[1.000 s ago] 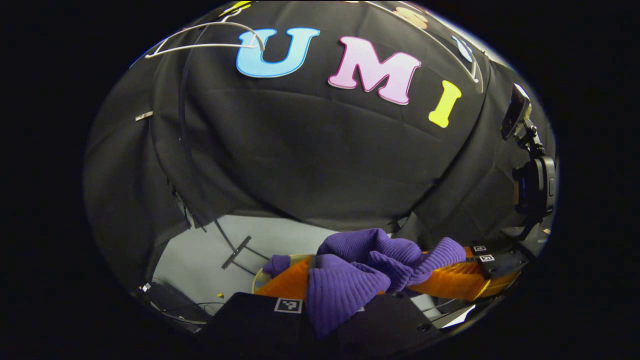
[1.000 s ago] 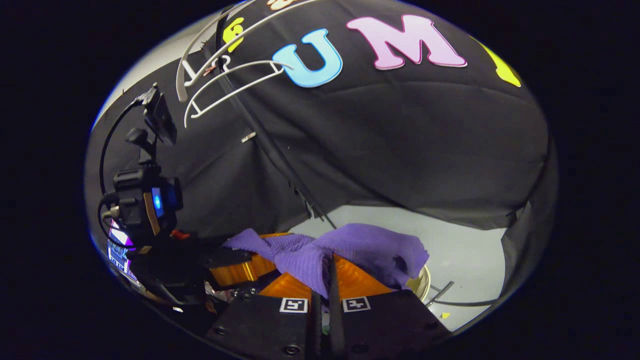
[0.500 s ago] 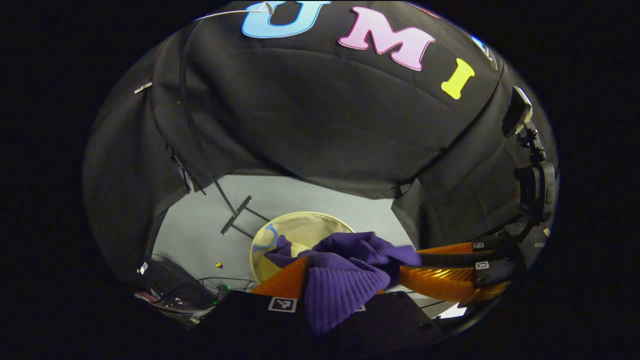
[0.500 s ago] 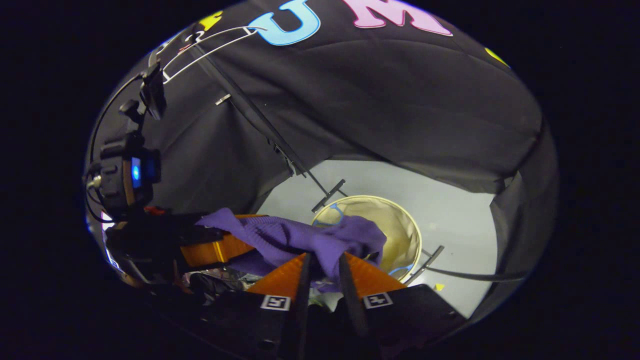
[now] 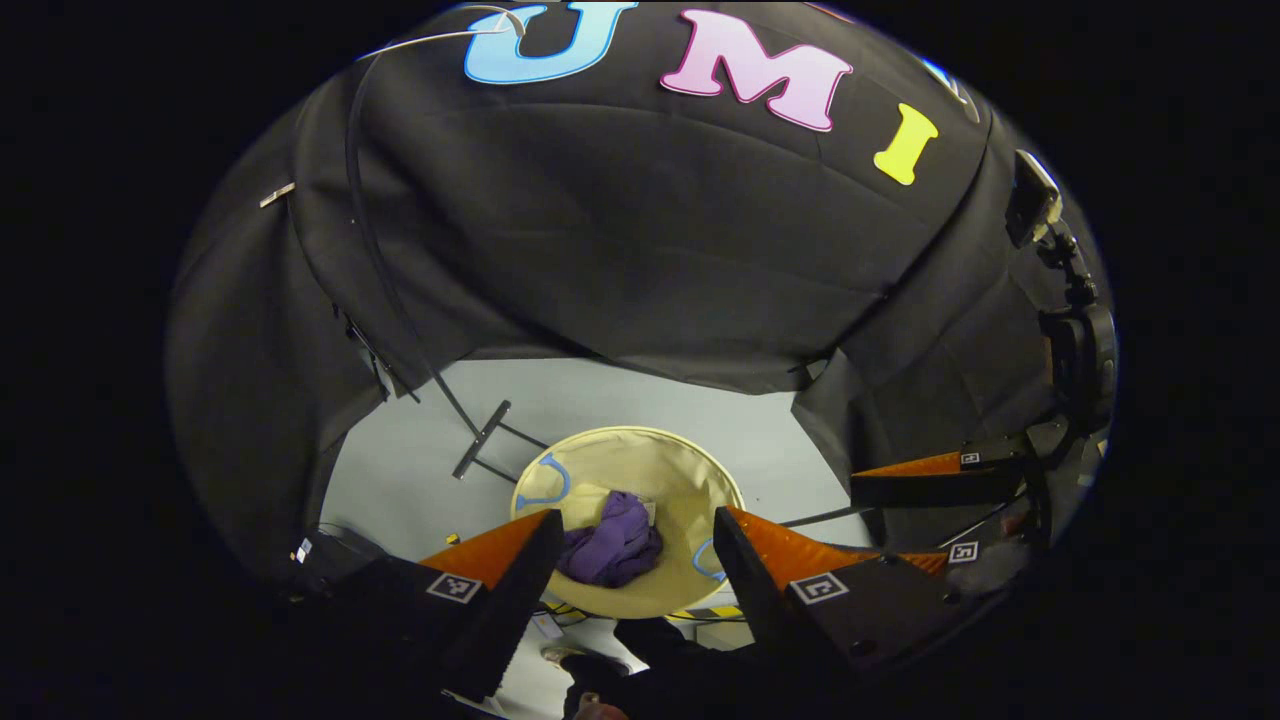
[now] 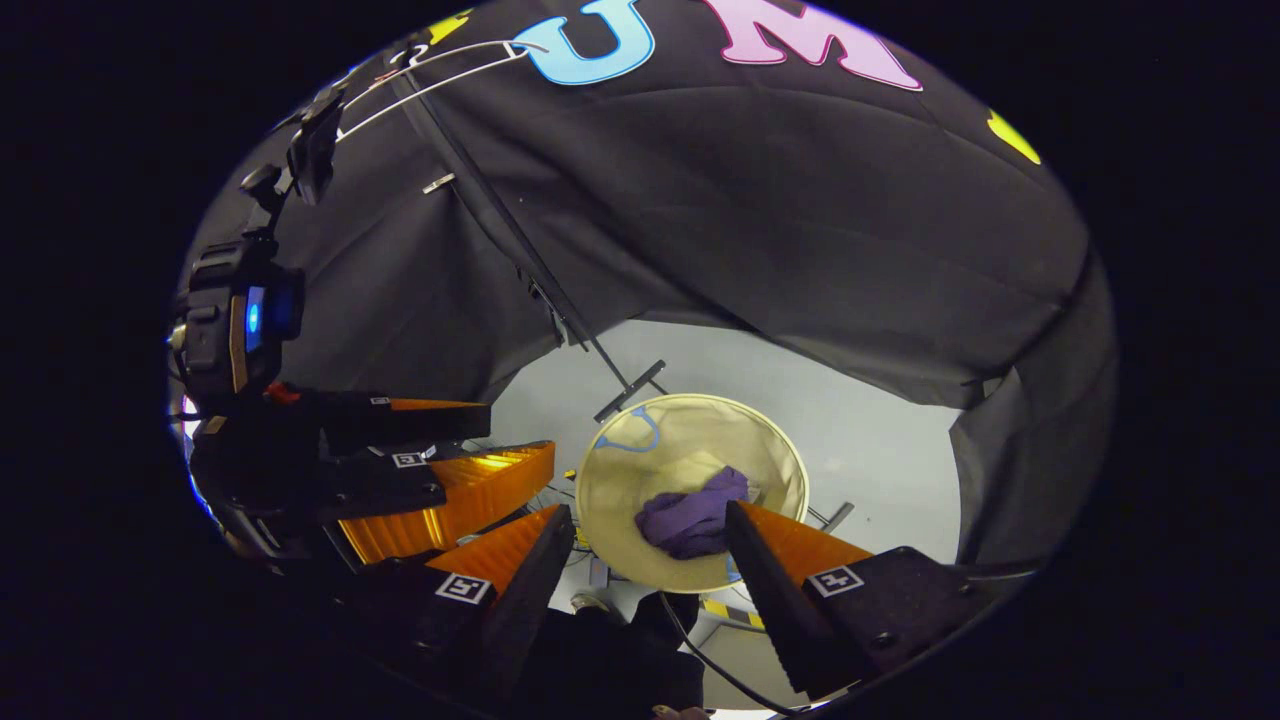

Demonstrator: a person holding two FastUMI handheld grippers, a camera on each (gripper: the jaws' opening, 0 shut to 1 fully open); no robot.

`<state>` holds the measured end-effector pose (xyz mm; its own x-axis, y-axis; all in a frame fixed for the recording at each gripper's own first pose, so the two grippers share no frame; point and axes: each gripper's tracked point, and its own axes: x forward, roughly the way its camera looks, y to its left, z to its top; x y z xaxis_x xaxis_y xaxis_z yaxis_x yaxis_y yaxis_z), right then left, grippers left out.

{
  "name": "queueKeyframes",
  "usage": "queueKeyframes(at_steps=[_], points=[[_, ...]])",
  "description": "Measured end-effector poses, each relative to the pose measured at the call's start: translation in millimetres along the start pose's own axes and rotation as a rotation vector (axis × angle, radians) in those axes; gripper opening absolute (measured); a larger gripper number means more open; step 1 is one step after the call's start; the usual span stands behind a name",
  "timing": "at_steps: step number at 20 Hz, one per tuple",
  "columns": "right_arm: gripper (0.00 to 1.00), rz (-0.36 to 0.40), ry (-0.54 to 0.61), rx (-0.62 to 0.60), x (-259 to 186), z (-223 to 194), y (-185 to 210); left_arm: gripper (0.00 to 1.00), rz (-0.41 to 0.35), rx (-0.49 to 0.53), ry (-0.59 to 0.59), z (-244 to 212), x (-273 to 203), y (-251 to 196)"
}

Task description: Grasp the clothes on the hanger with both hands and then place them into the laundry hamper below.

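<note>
The purple knit garment [image 5: 612,547] lies crumpled inside the round beige laundry hamper [image 5: 680,470] on the floor, also seen as garment [image 6: 692,520] in hamper [image 6: 690,425]. My left gripper [image 5: 630,540] hangs open above the hamper, fingers wide apart with nothing between them. My right gripper [image 6: 648,535] is open too, high over the hamper. In the left gripper view the right gripper [image 5: 930,500] shows at the right. In the right gripper view the left gripper [image 6: 470,462] shows at the left. A bare white hanger [image 6: 440,70] hangs at the top.
A black rack pole [image 6: 540,270] slants down to a foot [image 6: 630,390] beside the hamper. The grey floor [image 5: 420,460] spreads around the hamper. Cables and a dark box [image 5: 330,560] lie at the lower left. A person's shoe [image 5: 570,660] shows below.
Both grippers opened and let go of the purple garment, which dropped into the hamper. Both views now look down more steeply on the hamper.
</note>
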<state>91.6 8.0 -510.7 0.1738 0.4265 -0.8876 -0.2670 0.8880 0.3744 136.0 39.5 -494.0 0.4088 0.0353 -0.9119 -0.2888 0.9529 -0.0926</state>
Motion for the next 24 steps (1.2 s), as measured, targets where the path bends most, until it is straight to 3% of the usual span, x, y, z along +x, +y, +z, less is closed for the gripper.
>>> queueKeyframes(at_steps=[11,18,24], points=[[0.98,-0.044,-0.097,0.028,-30,12,7,0.96,0.006,0.001,-0.121,23,-45,21],[0.99,-0.077,-0.224,0.029,-79,10,62,0.96,-0.071,0.055,-0.244,28,-120,30],[0.99,-0.139,-0.408,0.013,-145,4,126,0.96,-0.142,0.164,-0.385,11,-206,40]])
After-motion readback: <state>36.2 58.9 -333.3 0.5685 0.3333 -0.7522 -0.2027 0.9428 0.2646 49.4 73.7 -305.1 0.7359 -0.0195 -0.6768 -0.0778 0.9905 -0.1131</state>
